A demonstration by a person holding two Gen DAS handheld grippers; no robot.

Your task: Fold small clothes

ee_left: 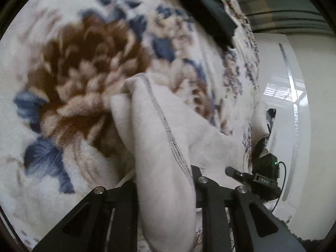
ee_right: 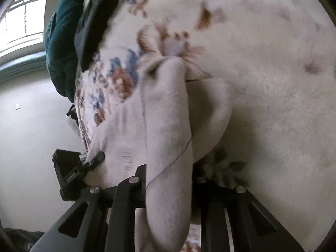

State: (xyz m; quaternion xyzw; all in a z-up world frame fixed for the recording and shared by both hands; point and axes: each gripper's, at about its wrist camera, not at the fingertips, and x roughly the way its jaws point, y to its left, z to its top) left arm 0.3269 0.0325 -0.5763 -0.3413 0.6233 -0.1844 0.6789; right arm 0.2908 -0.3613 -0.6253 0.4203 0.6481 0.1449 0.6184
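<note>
A small pale pink garment (ee_left: 163, 151) with dark stitching along a seam is pinched between the fingers of my left gripper (ee_left: 166, 187) and lifted above the floral fleece blanket (ee_left: 84, 67). My right gripper (ee_right: 170, 180) is shut on another part of the same garment (ee_right: 166, 121), which bulges out between its fingers. The fingertips of both grippers are hidden by the cloth. The right gripper's body shows in the left wrist view (ee_left: 264, 174), and the left gripper's body shows in the right wrist view (ee_right: 71, 172). The garment hangs stretched between the two.
A dark garment (ee_left: 210, 10) lies at the blanket's far edge; it also shows in the right wrist view (ee_right: 94, 21). A teal cushion or cloth (ee_right: 61, 46) lies beside it. A white wall (ee_right: 31, 136) and a window (ee_right: 23, 16) lie beyond the bed edge.
</note>
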